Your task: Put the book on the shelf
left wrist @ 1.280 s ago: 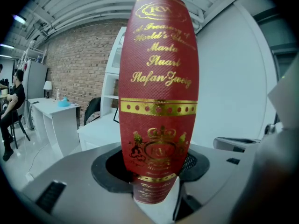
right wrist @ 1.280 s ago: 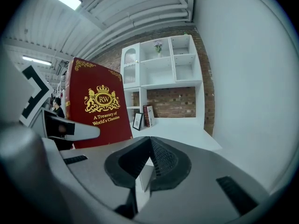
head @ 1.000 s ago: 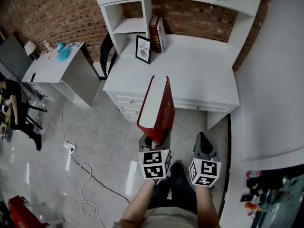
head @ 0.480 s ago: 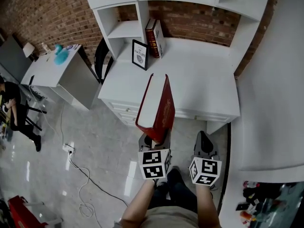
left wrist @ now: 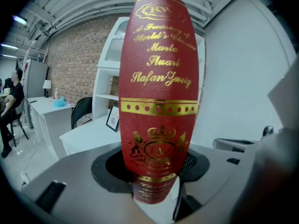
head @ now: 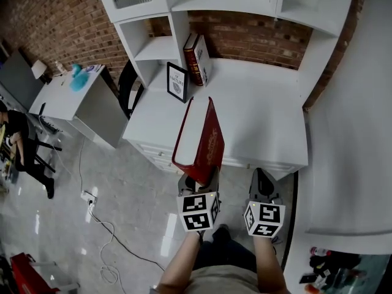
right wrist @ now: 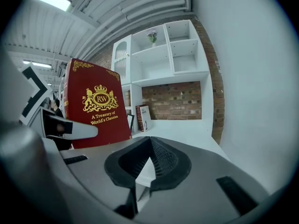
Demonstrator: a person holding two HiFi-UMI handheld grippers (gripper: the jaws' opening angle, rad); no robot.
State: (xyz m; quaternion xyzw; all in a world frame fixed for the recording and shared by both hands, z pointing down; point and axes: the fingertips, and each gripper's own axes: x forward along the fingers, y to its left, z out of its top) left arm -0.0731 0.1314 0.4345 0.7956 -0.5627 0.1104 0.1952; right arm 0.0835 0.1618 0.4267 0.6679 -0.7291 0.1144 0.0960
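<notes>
I have the red book (head: 199, 141) clamped in the left gripper (head: 199, 177). Its jaws stand wide and press on the lower end of the spine. In the left gripper view the spine (left wrist: 159, 101) rises upright in front of the lens, with gold lettering and a crowned crest. From the head view the book stands on end above the gripper, its white page edges turned to the left, and it shows against the front edge of the white desk (head: 269, 112) without resting on it (it is carried in the air).

The right gripper (head: 262, 179) sits just beside the left. Its jaws are closed together with nothing between them, as the right gripper view (right wrist: 142, 171) shows. That view also catches the book's front cover (right wrist: 96, 108) off to the left.

The white shelf unit (head: 153, 45) rises at the back of the desk against a brick wall (head: 67, 17). Two books (head: 197, 59) lean together on the desktop beside it, with a framed picture (head: 177, 81) just in front of them. A black chair (head: 127, 81) stands between this desk and a second white table (head: 73, 94) at the left. A seated person (head: 15, 130) is at the far left edge.
</notes>
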